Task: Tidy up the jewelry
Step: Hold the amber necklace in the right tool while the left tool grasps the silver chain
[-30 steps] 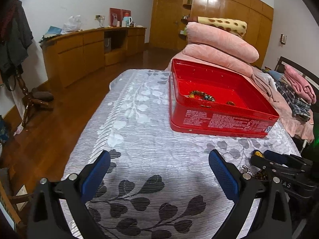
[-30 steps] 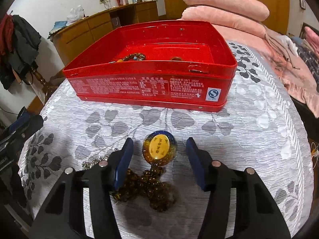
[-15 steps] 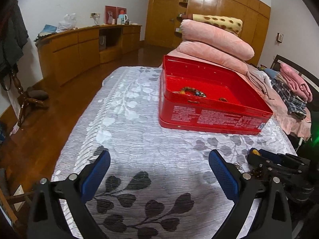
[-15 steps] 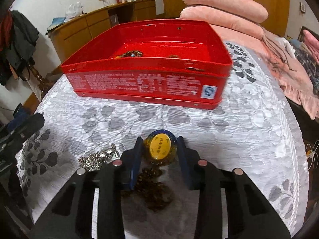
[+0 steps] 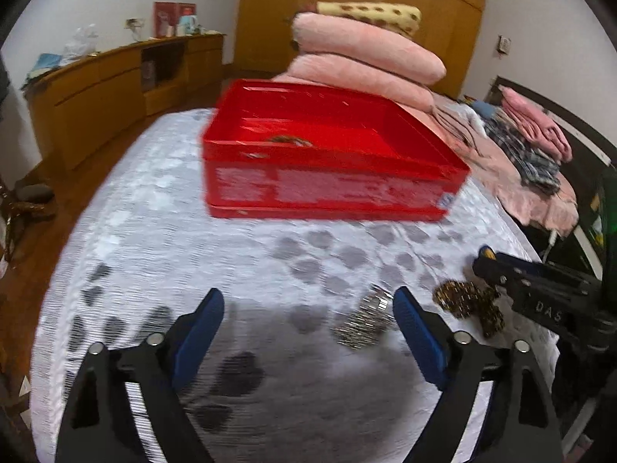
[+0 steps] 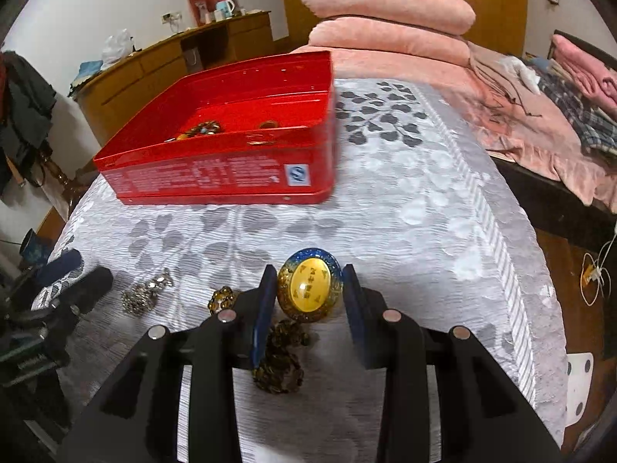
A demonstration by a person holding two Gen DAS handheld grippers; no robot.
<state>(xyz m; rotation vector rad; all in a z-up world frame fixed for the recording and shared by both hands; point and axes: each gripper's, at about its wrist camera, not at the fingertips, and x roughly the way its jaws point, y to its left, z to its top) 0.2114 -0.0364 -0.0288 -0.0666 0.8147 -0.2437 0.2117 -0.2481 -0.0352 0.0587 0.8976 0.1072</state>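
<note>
Blue-padded fingers (image 5: 200, 328) of my left gripper (image 5: 308, 324) stand wide apart at the bottom of the left wrist view, having just narrowed slightly, with only the grey leaf-print cloth (image 5: 270, 262) between them; a silver chain (image 5: 362, 328) lies just inside the right-hand finger. To its right sits a heap of brown beads (image 5: 466, 301), touching my right gripper, which enters from the right edge. Above centre, the open red tin (image 5: 327, 189) holds a beaded bracelet (image 5: 287, 139).

In the right wrist view, the tin fills the upper left, the chain lies at lower left, and my right gripper (image 6: 308, 289), at bottom centre, is clamped on a round yellow-and-blue pendant (image 6: 309, 289), brown beads trailing below it.
</note>
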